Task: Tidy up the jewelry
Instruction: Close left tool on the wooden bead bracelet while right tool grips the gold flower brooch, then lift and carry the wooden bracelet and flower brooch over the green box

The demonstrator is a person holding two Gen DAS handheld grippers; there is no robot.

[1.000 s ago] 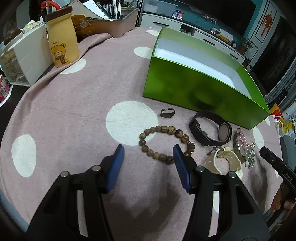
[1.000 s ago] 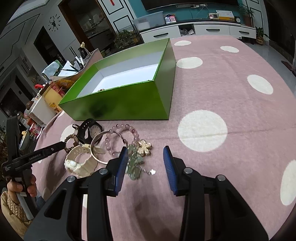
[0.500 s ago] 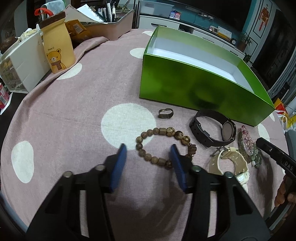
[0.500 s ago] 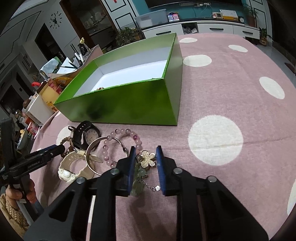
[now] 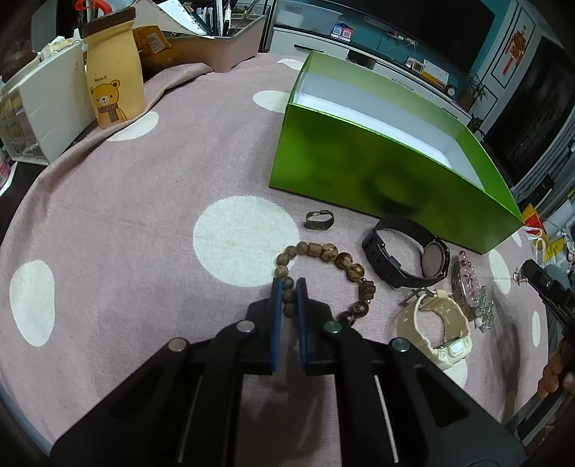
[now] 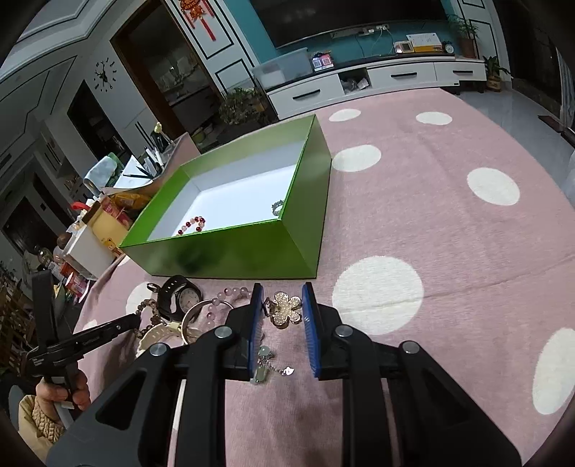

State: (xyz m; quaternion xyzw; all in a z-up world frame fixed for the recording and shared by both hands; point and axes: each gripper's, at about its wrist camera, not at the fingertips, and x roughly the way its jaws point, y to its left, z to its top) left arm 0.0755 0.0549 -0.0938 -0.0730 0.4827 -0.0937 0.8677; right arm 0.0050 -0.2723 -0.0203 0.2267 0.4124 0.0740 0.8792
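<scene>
Left claw (image 5: 288,287) has just closed, pinching the wooden bead bracelet (image 5: 325,274); right claw (image 6: 282,305) pinches the flower brooch (image 6: 286,309). Green box (image 6: 230,251) ahead holds two pieces — watches (image 5: 406,257), ring (image 5: 319,219) left on surface.

A pink cloth with cream dots (image 5: 151,201) covers the table. At its far left edge stands a yellow bear-printed pouch (image 5: 113,72), just beside a white drawer unit (image 5: 46,107). Behind them sits a beige tray of pens (image 5: 222,46). Across the room, a long white cabinet (image 6: 377,82) runs under a dark television (image 6: 352,14), with a potted plant (image 6: 497,75) at its right end. A wall clock (image 6: 105,73) hangs on the left.
</scene>
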